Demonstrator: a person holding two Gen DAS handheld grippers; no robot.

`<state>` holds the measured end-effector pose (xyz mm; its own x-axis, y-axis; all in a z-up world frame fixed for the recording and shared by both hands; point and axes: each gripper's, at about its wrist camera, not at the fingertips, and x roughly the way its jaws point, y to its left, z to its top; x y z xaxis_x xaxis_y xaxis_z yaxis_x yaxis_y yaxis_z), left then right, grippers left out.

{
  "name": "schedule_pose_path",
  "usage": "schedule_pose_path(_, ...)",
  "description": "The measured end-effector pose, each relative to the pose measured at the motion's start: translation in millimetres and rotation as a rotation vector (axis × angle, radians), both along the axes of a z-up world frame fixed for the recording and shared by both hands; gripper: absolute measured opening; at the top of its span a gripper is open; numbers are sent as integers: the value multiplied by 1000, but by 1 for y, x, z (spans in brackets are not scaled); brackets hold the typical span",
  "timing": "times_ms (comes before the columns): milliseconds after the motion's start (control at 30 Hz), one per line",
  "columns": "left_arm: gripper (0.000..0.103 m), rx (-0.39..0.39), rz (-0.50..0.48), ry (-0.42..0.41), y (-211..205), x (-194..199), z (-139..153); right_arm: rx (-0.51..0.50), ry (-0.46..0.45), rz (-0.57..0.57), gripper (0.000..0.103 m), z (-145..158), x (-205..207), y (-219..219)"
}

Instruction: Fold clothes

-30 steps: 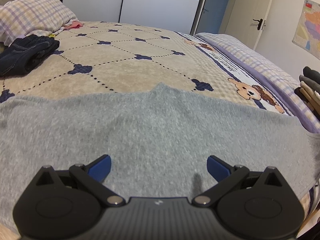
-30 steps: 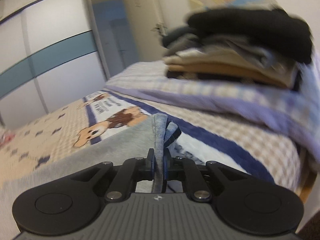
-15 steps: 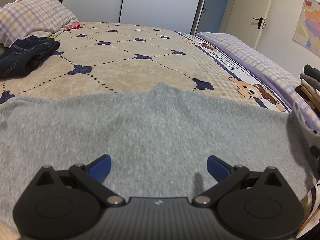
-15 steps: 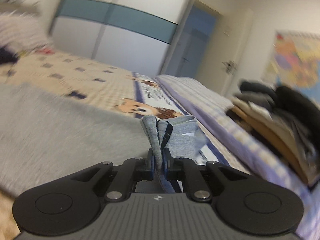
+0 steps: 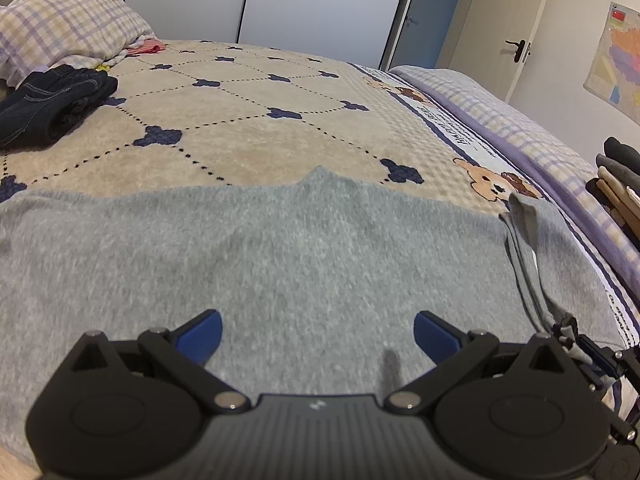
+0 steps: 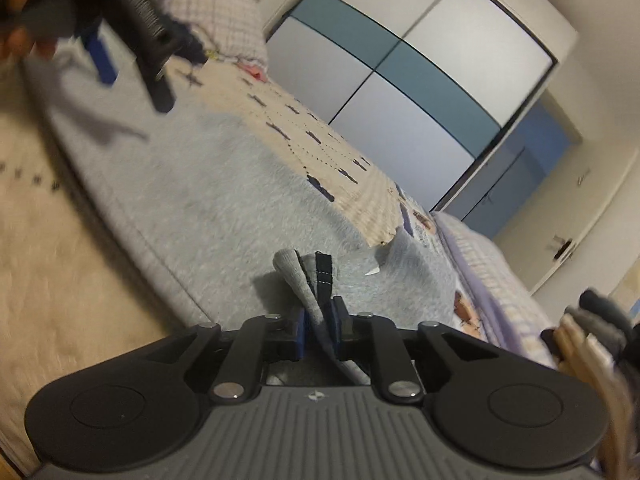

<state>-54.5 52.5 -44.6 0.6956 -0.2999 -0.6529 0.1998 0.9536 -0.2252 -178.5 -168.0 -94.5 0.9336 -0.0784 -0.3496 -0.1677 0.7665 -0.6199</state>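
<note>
Sideways, right gripper (image 6: pixel 320 326) opening on grey garment (image 6: pixel 224 208).

The bed has a tan blanket (image 5: pixel 248 128) with dark blue clover shapes and little bears (image 5: pixel 492 182). A checked pillow (image 5: pixel 60 28) sits at its head. Behind is a white and teal wardrobe (image 5: pixel 304 4), a door (image 5: pixel 508 20) and a map (image 5: pixel 616 60).

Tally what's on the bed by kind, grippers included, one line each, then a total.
Grey garment spread flat: 1
Dark jeans, bundled: 1
Checked pillow: 1
Stack of folded clothes: 1
Grippers: 2, left gripper open, right gripper opening with the grey fabric between its jaws
Total: 6
</note>
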Motion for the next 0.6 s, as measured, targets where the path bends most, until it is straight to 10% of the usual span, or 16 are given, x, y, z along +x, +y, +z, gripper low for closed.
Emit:
schedule_pose_path(233, 103, -32, -14, -10, -2, -1, 7, 123, -12, 46, 42, 23, -6, -4)
schedule_pose_path(600, 103, -29, -59, -13, -19, 1, 10, 561, 70, -120, 42, 54, 28, -33)
